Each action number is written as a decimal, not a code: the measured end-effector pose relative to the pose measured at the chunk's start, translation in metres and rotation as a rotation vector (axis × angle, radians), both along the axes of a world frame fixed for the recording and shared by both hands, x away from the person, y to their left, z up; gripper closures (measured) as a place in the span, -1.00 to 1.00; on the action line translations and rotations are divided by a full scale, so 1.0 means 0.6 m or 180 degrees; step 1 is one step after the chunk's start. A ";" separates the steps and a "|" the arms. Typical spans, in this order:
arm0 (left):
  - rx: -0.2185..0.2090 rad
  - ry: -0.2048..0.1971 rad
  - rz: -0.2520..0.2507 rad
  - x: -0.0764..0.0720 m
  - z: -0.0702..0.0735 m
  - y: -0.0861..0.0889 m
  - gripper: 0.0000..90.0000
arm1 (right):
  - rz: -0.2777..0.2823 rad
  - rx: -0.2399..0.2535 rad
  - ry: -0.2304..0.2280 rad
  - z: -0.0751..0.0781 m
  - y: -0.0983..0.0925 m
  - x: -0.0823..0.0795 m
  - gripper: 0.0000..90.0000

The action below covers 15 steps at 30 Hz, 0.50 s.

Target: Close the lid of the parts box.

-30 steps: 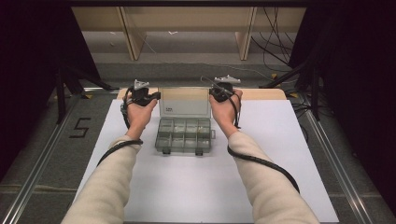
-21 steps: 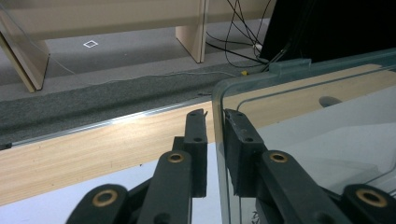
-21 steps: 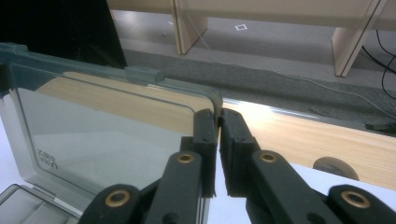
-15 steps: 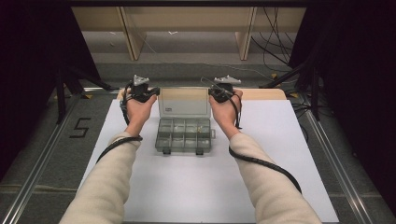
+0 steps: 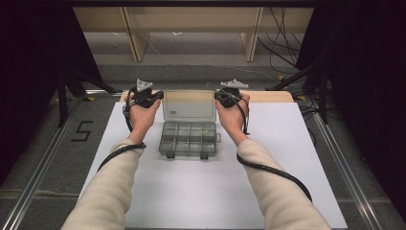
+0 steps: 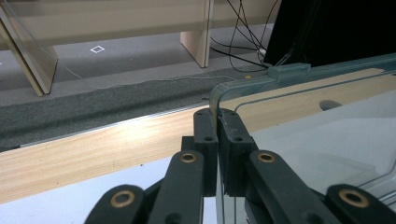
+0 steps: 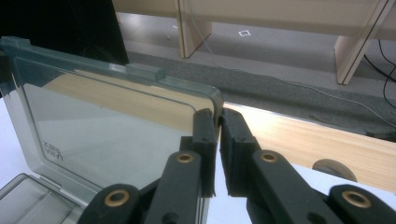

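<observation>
Box: a clear plastic compartment box (image 5: pixel 188 139) sits on the white sheet of the counter (image 5: pixel 287 158), about midway between the two hands, nearer the far edge
Lid: the clear lid (image 5: pixel 188 105) stands raised, roughly upright, hinged at the far side of the tray; a small printed label shows near its lower left corner in the high view
Compartments: the tray is split into small cells in rows; their contents are too small to tell
Left hand-held gripper: the left hand-held gripper (image 6: pixel 217 122) is closed narrow on the lid's upper left corner, the rounded corner edge (image 6: pixel 215 95) caught between its two black jaws
Right hand-held gripper: the right hand-held gripper (image 7: pixel 217 122) is closed narrow on the lid's upper right corner, the lid's edge (image 7: pixel 215 100) pinched between its jaws
Hands: each hand (image 5: pixel 142 111) grips its tool just beside the lid, one at either side, forearms in pale sleeves coming in from the near edge
Cables: a black cable (image 5: pixel 273 170) trails from each tool along the forearm
Counter edge: a wooden strip (image 6: pixel 93 154) runs along the far side, just behind the lid
Floor: grey floor with a painted 5 (image 5: pixel 82 130) to the left of the counter
</observation>
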State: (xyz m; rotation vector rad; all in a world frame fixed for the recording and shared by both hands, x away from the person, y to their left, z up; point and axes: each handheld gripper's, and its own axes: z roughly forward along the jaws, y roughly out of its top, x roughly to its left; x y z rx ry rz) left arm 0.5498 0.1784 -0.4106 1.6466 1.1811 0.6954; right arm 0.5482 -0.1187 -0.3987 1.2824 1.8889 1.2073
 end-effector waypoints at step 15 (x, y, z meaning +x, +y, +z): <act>0.0038 -0.0093 -0.0033 -0.014 -0.002 0.002 0.92 | 0.0039 0.0011 -0.0047 0.000 -0.001 -0.019 0.91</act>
